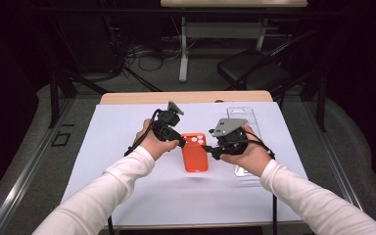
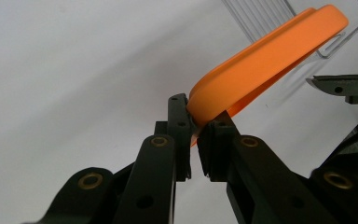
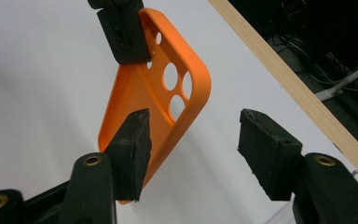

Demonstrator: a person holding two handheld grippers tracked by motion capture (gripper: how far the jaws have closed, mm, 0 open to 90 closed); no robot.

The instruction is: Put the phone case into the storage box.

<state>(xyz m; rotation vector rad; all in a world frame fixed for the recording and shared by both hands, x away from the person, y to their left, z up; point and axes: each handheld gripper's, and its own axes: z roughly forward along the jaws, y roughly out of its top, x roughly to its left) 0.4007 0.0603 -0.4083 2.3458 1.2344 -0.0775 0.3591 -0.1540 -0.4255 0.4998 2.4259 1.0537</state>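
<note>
Orange phone case [image 1: 195, 152] hangs pinched by one edge in your left gripper [image 2: 195, 135], freeing your half-open, empty right gripper [image 3: 193, 140] to regrasp.

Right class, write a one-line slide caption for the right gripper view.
Open right gripper beside an orange phone case that the left gripper pinches at its edge above the white table.

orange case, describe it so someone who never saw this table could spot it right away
Start at the white sheet covering the table, then look to its middle, between the person's two hands. There the left gripper pinches one edge of the orange case, a flat phone case with round camera holes. The only other thing nearby is a clear tray, so the bright orange gives it away.
</note>
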